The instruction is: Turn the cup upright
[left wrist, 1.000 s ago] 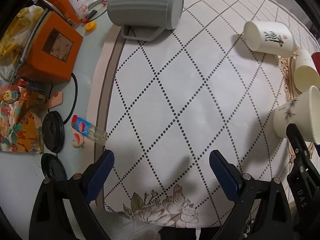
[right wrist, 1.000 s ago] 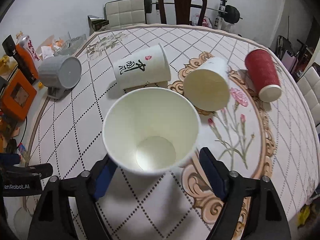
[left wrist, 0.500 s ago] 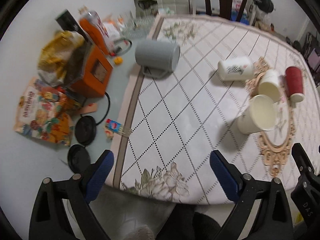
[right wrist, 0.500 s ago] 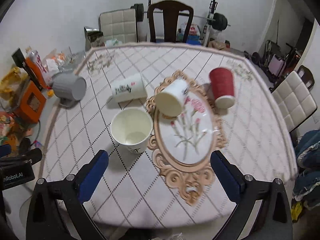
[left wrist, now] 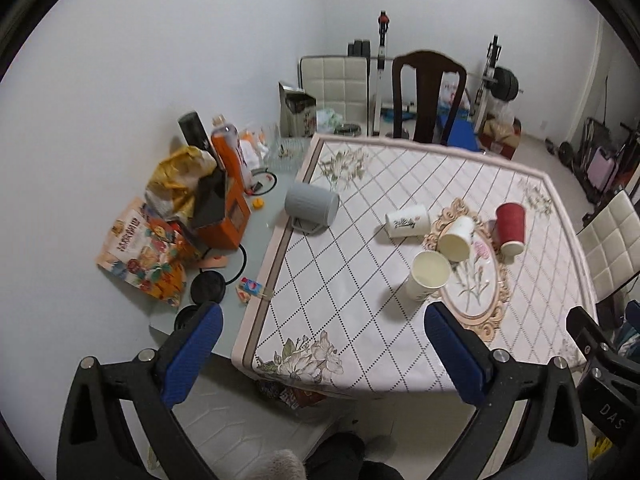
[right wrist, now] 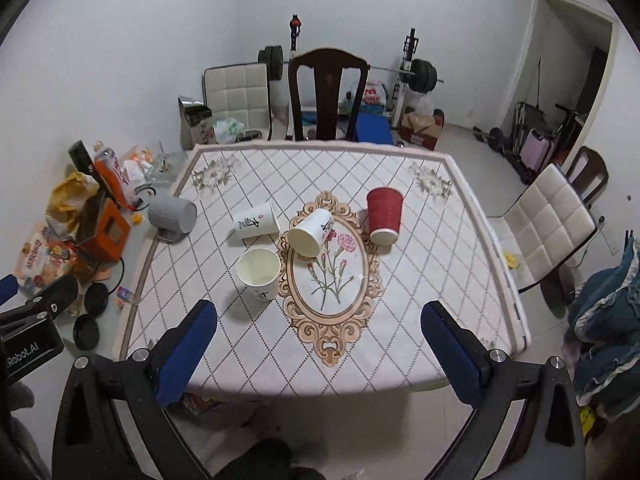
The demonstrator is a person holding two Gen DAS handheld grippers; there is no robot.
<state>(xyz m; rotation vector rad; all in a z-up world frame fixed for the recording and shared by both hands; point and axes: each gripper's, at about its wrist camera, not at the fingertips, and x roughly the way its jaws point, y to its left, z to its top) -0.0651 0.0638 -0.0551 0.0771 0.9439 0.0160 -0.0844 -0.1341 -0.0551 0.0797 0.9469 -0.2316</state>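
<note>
Right wrist view: right hand-held gripper (right wrist: 318, 338) jaws spread wide, nothing between them, held above near edge of worktop (right wrist: 400, 356). White paper cup with open mouth up (right wrist: 258, 274) stands ahead, left of centre. Left hand-held gripper (left wrist: 320, 338) likewise wide open and bare; same cup (left wrist: 427, 274) ahead-right.

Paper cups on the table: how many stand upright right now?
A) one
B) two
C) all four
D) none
A: only the plain white cup stands with its mouth up; the printed cup, the cup on the flower oval and the red cup lie on their sides.
</note>
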